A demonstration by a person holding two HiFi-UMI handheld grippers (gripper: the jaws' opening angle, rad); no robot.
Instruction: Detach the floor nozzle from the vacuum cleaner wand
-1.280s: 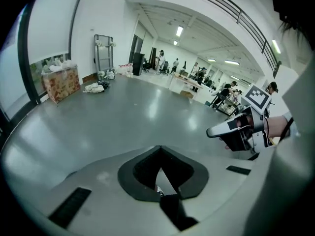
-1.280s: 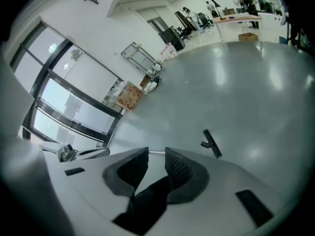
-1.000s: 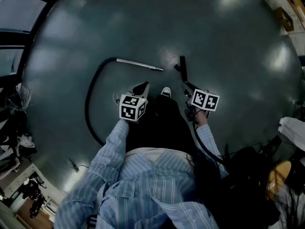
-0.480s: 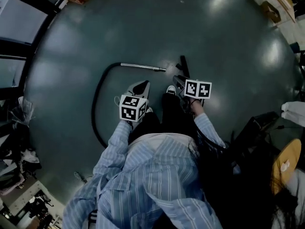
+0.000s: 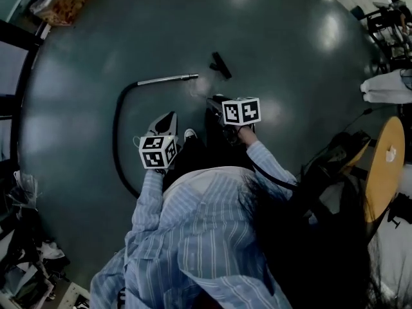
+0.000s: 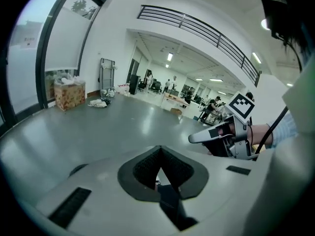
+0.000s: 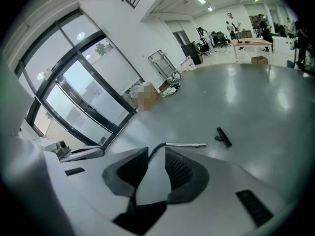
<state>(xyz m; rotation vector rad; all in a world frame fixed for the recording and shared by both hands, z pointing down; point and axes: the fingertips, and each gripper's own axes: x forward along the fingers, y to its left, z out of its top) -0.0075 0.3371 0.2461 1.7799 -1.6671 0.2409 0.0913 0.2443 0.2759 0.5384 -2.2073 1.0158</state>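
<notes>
One detached nozzle near wand, hose

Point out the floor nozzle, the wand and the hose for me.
floor nozzle (image 5: pixel 220 65), head view, middle of its black bar
wand (image 5: pixel 164 80), head view, middle of the metal tube
hose (image 5: pixel 116 137), head view, its left curve

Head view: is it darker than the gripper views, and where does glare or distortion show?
Head view: dim, curved at the edges, pale glare patches on the floor. Left gripper view: bright, the balcony railing bent by the lens. Right gripper view: bright, wand and floor nozzle sharp.
</notes>
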